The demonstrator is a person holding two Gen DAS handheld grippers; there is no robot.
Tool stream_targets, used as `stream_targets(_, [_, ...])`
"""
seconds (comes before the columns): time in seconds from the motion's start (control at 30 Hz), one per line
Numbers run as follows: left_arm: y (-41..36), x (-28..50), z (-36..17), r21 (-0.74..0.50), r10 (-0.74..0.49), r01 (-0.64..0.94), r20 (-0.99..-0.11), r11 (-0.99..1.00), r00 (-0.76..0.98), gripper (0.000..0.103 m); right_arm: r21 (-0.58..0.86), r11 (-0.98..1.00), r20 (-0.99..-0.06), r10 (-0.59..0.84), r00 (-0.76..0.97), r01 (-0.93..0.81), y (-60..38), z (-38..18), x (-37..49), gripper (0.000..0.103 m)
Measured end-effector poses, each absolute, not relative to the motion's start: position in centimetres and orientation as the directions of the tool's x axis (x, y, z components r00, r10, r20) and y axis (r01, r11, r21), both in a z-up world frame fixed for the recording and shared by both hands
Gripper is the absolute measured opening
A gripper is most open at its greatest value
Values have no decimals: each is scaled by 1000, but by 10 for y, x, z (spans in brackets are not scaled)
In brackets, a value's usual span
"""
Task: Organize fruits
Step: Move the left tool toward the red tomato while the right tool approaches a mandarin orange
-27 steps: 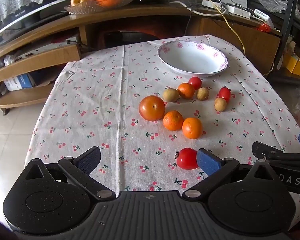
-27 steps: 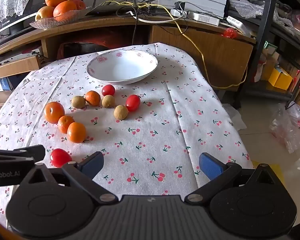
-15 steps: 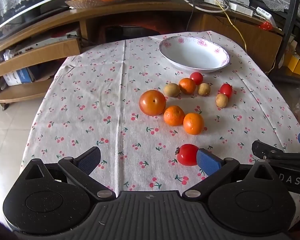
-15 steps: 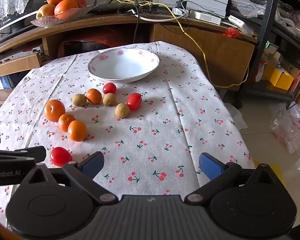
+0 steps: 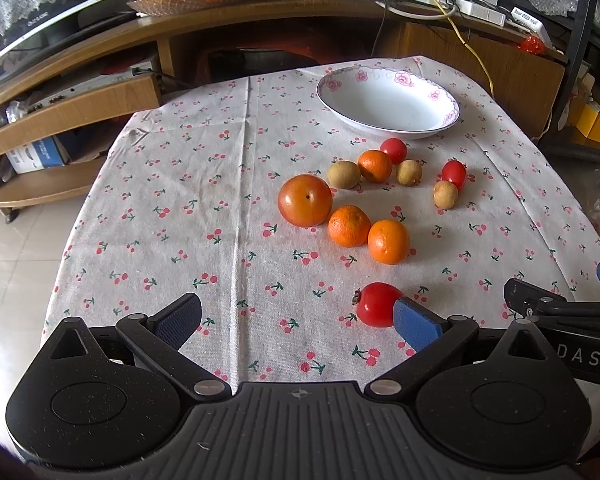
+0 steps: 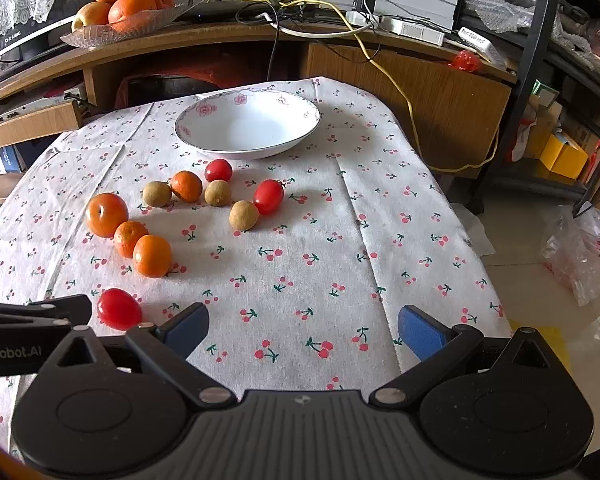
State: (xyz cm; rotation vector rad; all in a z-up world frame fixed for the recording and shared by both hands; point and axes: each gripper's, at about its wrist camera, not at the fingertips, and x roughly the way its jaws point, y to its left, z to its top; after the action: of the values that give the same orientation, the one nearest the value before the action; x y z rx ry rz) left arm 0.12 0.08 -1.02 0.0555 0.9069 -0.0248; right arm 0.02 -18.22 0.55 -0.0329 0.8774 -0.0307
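Ten loose fruits lie on the cherry-print tablecloth (image 5: pixel 220 184) in the left wrist view, none yet in the white bowl (image 5: pixel 388 100), which sits bare at the far side. The left gripper (image 5: pixel 296 320) is spread wide and holds nothing; the nearest tomato (image 5: pixel 376 304) lies just beside its right fingertip, forward and to the right, its long axis roughly across the view.

From the right wrist view, the right gripper (image 6: pixel 302 328) is likewise agape and holding nothing, with that tomato (image 6: pixel 118 309) off to its left, beyond the left fingertip. I judge the left hand the nearer. On the shelf behind, a glass dish (image 6: pixel 116 30) holds oranges and an apple.
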Motion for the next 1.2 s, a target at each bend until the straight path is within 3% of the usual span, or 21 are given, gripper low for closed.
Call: stream_targets(1.2, [0, 2, -13, 42, -14, 77, -789, 996, 614, 102, -27, 999, -796, -2, 605, -32, -175, -3, 6, 91])
